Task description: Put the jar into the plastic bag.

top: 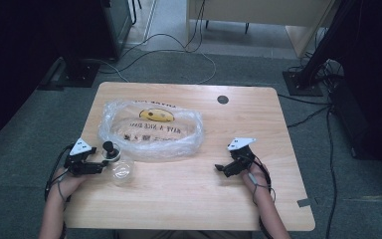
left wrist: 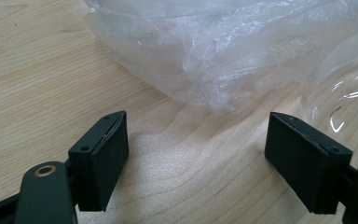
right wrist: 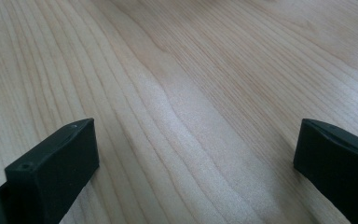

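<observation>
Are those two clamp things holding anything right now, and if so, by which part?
Nothing is held. The left hand-held gripper is open beside the clear cup and the plastic bag; the right hand-held gripper is open over bare table.

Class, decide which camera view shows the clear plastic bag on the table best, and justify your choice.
The high view: the whole plastic bag lies there, with its smiley print, beyond the left gripper and a clear cup. The left gripper view gives just a crinkled near edge; the right gripper view looks along bare table.

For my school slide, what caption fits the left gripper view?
Open left hand-held gripper faces a crinkled plastic bag beside a clear cup.
</observation>
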